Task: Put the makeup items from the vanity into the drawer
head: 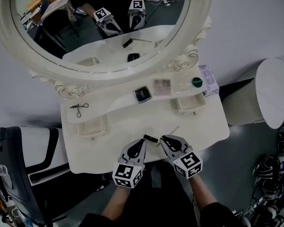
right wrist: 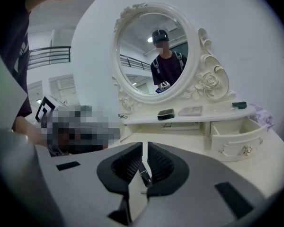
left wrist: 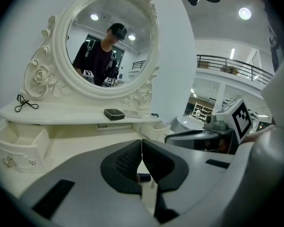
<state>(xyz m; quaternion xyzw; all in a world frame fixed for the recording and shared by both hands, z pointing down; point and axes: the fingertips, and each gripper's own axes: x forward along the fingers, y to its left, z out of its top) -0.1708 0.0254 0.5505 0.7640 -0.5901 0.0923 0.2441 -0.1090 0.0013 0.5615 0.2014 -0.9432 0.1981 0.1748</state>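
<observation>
Makeup stick (head: 150,138) flat, long axis crosswise, between left claw (head: 143,143) and right claw (head: 164,139), both clenched.

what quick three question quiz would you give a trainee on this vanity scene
1. True or false: the left drawer and the right drawer both stand open.
2. What lies at the left end of the shelf? A. a black looped tool B. a hairbrush C. a perfume bottle
3. Fill in: the jaws of the left gripper are ____.

Key: 1 true; 2 A; 3 shut
</observation>
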